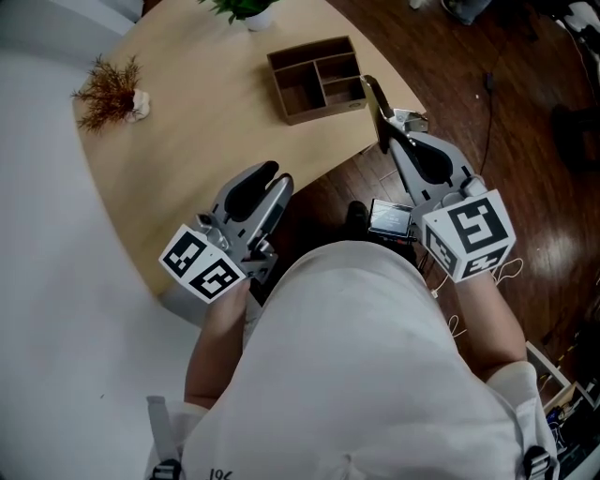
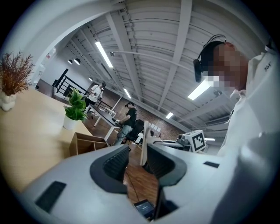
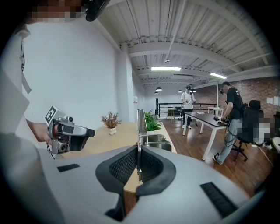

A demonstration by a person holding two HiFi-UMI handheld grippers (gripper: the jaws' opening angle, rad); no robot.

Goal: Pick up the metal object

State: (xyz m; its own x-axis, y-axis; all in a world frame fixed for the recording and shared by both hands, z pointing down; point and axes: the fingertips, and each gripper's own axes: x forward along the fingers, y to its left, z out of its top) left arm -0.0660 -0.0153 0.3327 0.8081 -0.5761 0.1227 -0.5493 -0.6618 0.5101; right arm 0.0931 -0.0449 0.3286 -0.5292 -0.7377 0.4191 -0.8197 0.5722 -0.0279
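Big pale worktop (image 1: 187, 141) fills the upper left, dark wood floor (image 1: 450, 75) off its right edge. Wooden compartment tray (image 1: 323, 111) sits at that right edge. Left gripper (image 1: 272, 176) hangs over the near edge, fingers (image 2: 114, 162) a modest gap apart with nothing between them. Right gripper (image 1: 386, 131) is out past the right edge, above the floor, its fingers (image 3: 124, 166) clamped together on the metal object (image 3: 141, 122). That's a thin flat strip, standing up beyond the fingertips, close to the tray's near right corner. Dried sprig (image 1: 108, 92) by the left edge, green plant (image 1: 242, 9) at the far edge.
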